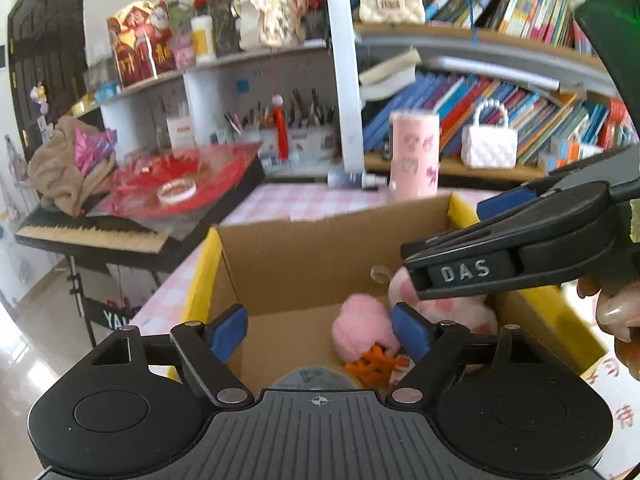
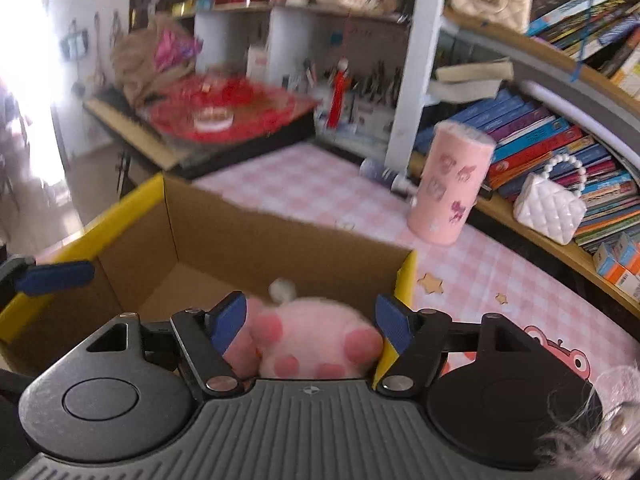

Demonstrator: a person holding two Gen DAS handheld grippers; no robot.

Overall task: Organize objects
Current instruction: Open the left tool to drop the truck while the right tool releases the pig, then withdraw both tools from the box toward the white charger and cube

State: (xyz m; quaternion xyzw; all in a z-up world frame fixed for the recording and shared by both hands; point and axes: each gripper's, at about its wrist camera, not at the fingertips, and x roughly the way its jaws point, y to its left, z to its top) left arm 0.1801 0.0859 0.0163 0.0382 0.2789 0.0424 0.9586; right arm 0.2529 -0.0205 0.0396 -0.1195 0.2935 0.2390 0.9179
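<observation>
Plush toys lie in the cardboard box (image 1: 304, 256): left wrist view, your left gripper (image 1: 320, 330) hangs released above a pink pom-pom toy (image 1: 362, 330), your right gripper (image 1: 412, 258) alongside. Right wrist view, your right gripper (image 2: 310, 320) stands released around the spotted pink plush (image 2: 316, 336), pads apart from it.

A table (image 2: 500, 268) covered in pink-checked cloth filled the middle and right of the right wrist frame. A cardboard box (image 2: 256, 236) stood on it at left centre, a pink cylinder (image 2: 450, 184) upright at upper right, a bottle (image 2: 380, 174) lying beside it, and small wooden stars (image 2: 430, 283) near the box's corner.
</observation>
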